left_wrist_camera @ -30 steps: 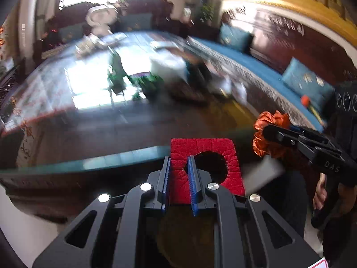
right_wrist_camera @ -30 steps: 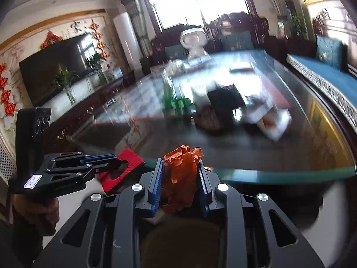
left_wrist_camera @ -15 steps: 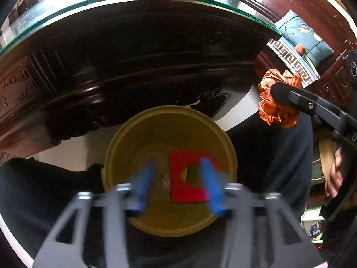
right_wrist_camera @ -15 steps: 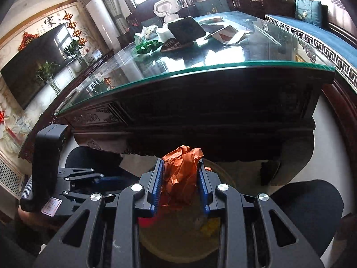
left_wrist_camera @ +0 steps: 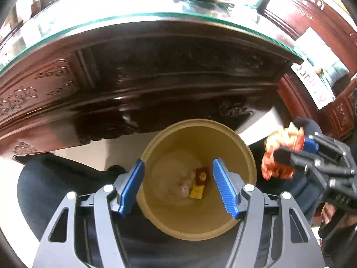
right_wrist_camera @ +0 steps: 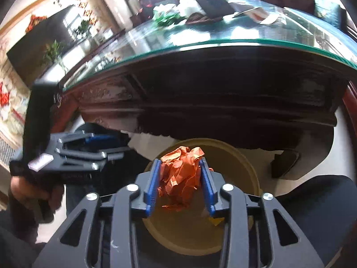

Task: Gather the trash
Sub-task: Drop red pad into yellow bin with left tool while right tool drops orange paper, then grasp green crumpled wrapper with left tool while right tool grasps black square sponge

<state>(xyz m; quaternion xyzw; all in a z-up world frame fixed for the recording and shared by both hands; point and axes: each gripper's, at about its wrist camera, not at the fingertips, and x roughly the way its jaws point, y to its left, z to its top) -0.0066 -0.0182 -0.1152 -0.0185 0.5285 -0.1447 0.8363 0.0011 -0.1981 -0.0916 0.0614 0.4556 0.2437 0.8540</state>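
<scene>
A tan round bin (left_wrist_camera: 243, 154) stands on the floor in front of the table. My left gripper (left_wrist_camera: 177, 186) is open and empty above it. A red cardboard piece (left_wrist_camera: 202, 174) lies at the bin's bottom beside a yellow scrap (left_wrist_camera: 196, 192) and white paper (left_wrist_camera: 178, 174). My right gripper (right_wrist_camera: 180, 184) is shut on a crumpled orange paper ball (right_wrist_camera: 181, 174) and holds it over the bin (right_wrist_camera: 236, 163). The ball also shows in the left wrist view (left_wrist_camera: 281, 154), just right of the bin's rim. The left gripper (right_wrist_camera: 107, 146) appears at the left of the right wrist view.
A dark carved wooden table (left_wrist_camera: 156, 73) with a glass top (right_wrist_camera: 223, 33) rises right behind the bin. Papers, a green plant and a dark tablet lie on it. The person's dark-trousered legs (left_wrist_camera: 51, 183) flank the bin. White floor (right_wrist_camera: 321, 156) lies around it.
My left gripper opened and the red cardboard piece dropped into the bin. Both grippers tilted down from the tabletop to the bin. The right gripper still holds the orange ball.
</scene>
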